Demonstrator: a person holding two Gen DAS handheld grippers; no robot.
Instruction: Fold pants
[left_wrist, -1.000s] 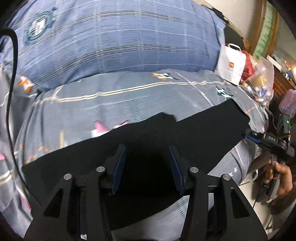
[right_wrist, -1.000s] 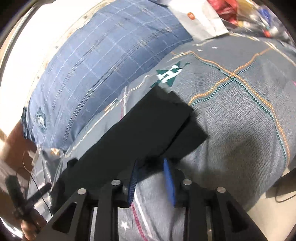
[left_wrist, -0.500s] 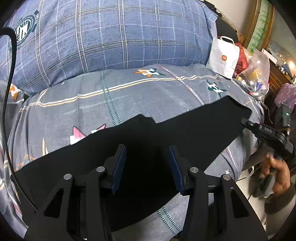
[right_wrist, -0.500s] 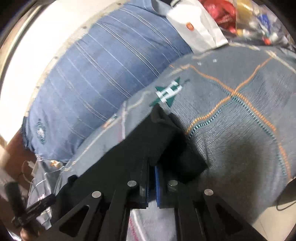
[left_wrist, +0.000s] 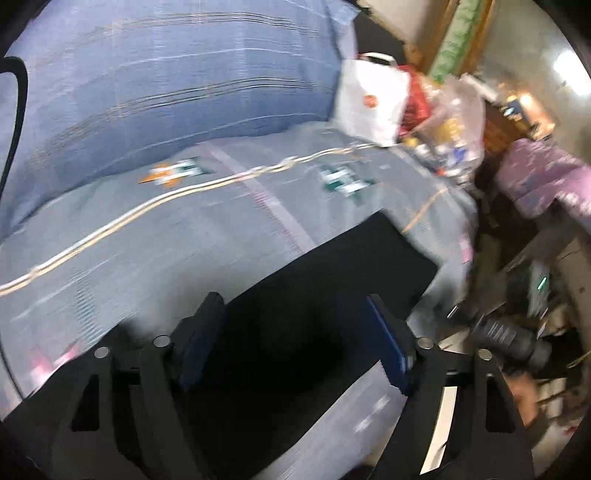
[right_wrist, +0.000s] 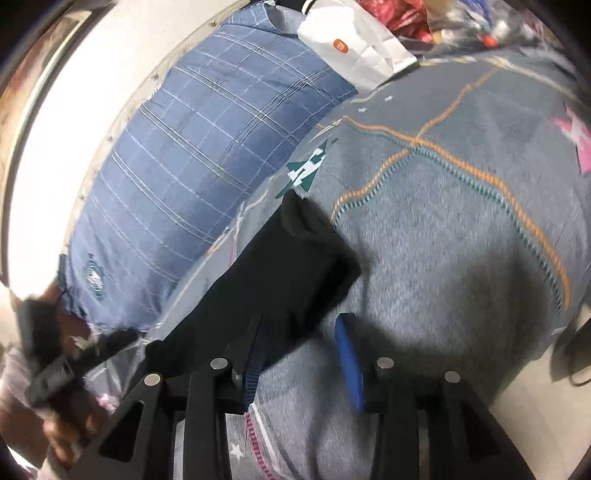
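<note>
The black pants (left_wrist: 317, 302) lie folded as a long dark strip on the grey patterned blanket (left_wrist: 207, 236). In the left wrist view my left gripper (left_wrist: 291, 332) is open, its blue-padded fingers spread over the cloth without holding it. In the right wrist view the pants (right_wrist: 288, 266) end in a folded corner by the green plane print. My right gripper (right_wrist: 299, 354) is open, its left finger at the pants' near edge and its right finger over bare blanket. The other gripper and hand (right_wrist: 55, 365) show at the lower left.
A blue plaid pillow (right_wrist: 192, 162) lies along the wall behind the blanket. A white paper bag (left_wrist: 369, 99) and plastic bags of clutter (left_wrist: 450, 122) sit at the bed's far end. The blanket edge drops to the floor (right_wrist: 546, 398) on the right.
My right gripper was shut on the pants' corner half a second ago and has opened, leaving the corner down. The left wrist view has swung right and is blurred by motion.
</note>
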